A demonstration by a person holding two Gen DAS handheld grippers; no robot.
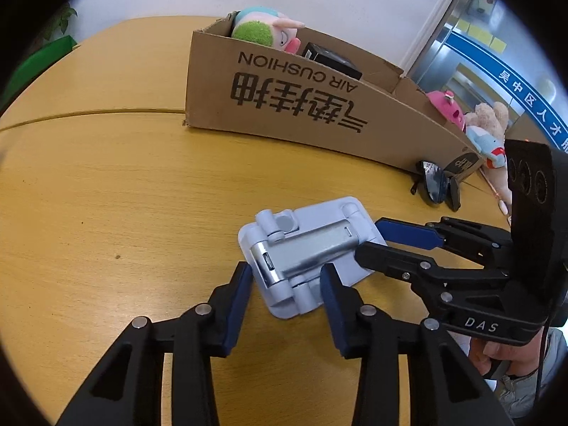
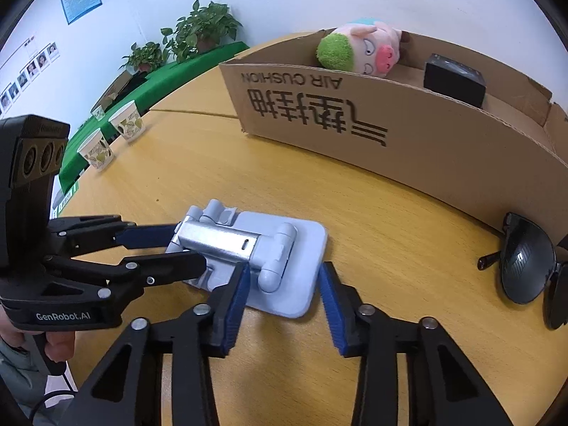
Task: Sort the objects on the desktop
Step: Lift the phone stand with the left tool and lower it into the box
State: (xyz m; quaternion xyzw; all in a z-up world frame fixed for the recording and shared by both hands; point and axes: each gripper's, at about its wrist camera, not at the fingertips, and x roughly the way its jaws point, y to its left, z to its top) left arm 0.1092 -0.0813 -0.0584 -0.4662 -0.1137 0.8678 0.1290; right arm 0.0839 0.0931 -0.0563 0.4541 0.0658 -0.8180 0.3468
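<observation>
Landmark: large brown corrugated cardboard box (image 1: 319,103) on the round yellow-wood table (image 1: 106,195). Its near wall carries black print, upside down to both cameras: "AIR CUSHION" over big Chinese characters.

Inside the box: plush pig toy with green tuft and pink snout (image 2: 358,49) at one end; a matte black rectangular box (image 2: 454,78) beside it. In the left wrist view more plush toys, pink and beige (image 1: 468,120), show past the box's far end.

Task item: pale grey-blue folding phone stand with a silver metal arm (image 1: 305,252), folded flat on the table in front of the box's printed wall, well apart from it.

Left gripper (image 1: 285,284): black frame, blue pads, marked "GenRobot.AI" in the right wrist view. Jaws part closed, astride the hinge end of the stand; pads look to be on its sides, though firm contact cannot be told.

Right gripper (image 2: 282,284): same build, "DAS" legible on its body in the left wrist view. Jaws part closed, astride the stand's other end; left pad against the hinge knuckle, right pad seems just clear of the base edge.

Dark folded sunglasses (image 2: 525,266) lie at the foot of the box wall. Three patterned paper cups (image 2: 117,131) stand far from the box, near a green cloth.

Blue band with white Chinese lettering on the glass wall behind the box.
</observation>
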